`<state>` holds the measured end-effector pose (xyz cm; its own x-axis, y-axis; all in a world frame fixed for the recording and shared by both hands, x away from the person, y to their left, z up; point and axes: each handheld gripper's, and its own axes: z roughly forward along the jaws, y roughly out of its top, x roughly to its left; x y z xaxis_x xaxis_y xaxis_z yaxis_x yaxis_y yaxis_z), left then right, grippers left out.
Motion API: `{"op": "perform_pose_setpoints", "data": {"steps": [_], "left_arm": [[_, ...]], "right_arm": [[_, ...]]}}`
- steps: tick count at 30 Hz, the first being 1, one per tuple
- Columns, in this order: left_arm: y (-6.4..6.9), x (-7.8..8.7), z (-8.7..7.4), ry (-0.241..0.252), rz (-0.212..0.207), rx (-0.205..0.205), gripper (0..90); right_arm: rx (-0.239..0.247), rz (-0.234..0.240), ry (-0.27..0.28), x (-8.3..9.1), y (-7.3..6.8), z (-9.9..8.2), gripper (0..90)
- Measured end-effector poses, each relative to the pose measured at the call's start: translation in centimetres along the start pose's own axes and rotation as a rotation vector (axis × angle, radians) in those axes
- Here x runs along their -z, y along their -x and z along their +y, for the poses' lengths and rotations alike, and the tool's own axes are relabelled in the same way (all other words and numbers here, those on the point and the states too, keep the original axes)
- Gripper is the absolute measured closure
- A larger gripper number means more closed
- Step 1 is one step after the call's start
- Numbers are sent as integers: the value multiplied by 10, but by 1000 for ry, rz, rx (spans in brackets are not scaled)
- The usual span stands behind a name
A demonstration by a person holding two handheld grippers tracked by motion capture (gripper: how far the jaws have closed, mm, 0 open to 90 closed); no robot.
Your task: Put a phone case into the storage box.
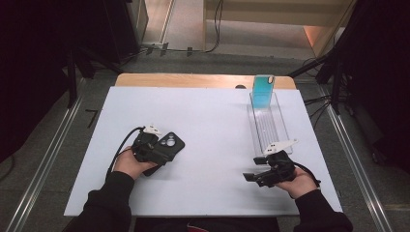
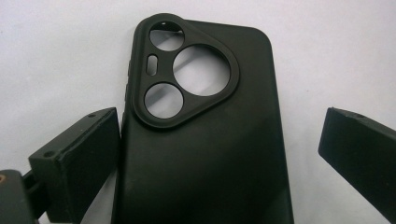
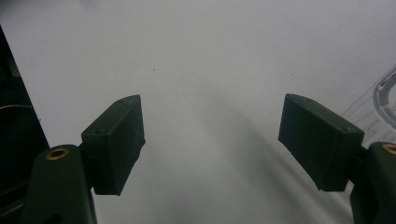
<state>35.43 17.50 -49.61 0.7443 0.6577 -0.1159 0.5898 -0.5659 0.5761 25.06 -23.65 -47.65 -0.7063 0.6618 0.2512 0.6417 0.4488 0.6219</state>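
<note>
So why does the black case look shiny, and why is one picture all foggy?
Left gripper view: the case catches soft light low on its back, so it gleams. Right gripper view: the table looks hazy and dim, with a soft shadow running between the jaws. High view: the table is bright, the room around it dark.

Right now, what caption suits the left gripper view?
Open left gripper straddling a black phone case on the white table.
</note>
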Motion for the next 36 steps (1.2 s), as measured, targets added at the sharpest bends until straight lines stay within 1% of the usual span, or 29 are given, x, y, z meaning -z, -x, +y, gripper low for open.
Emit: {"op": "perform_pose_setpoints", "data": {"steps": [1, 4, 6, 8, 9, 10, 11, 12, 19, 20, 21, 23, 28, 29, 32, 34, 36], "left_arm": [[0, 0, 0, -2, 3, -3, 0], [5, -2, -1, 1, 37, -19, 0], [8, -3, -2, 1, 69, -36, 3], [13, -5, -4, 2, 112, -59, 27], [14, -5, -4, 2, 123, -69, 32], [14, -5, -5, 8, 127, -67, 34], [14, -6, -6, 18, 125, -58, 34], [14, -5, -6, 19, 126, -66, 35], [16, -5, -5, 15, 141, -52, 56], [15, -3, -6, 18, 140, -56, 79], [14, -2, -6, 23, 134, -56, 127], [13, -2, -6, 24, 126, -63, 132], [12, -1, -6, 20, 124, -58, 140], [12, -1, -5, 22, 123, -52, 142], [9, 1, -5, 27, 97, -24, 145], [5, 3, -4, 36, 75, 11, 146], [4, 5, -3, 36, 65, 36, 147]], "right_arm": [[0, 0, 0, 0, 0, 0, 206], [-2, -2, -1, 0, 0, 0, 206], [-2, -2, -1, 0, 0, 0, 206], [-2, -2, -2, 0, 0, 0, 206], [-2, -3, -2, -1, 0, 0, 206], [-3, -3, -2, -1, 0, 0, 206], [-2, -3, -3, -1, 0, 0, 206], [-3, -3, -4, -1, 0, 0, 206], [1, -4, -8, -1, 0, 0, 206], [2, -4, -8, -1, 0, 0, 206], [2, -4, -8, -1, 0, 0, 206], [3, -3, -8, -1, 0, 1, 206], [2, -2, -7, -1, -1, 0, 206], [2, -1, -9, -1, -1, 1, 206], [2, -2, -7, -1, -1, 1, 206], [4, -2, -5, -1, -1, 1, 206], [4, -3, -2, -1, -1, 1, 206]]}}
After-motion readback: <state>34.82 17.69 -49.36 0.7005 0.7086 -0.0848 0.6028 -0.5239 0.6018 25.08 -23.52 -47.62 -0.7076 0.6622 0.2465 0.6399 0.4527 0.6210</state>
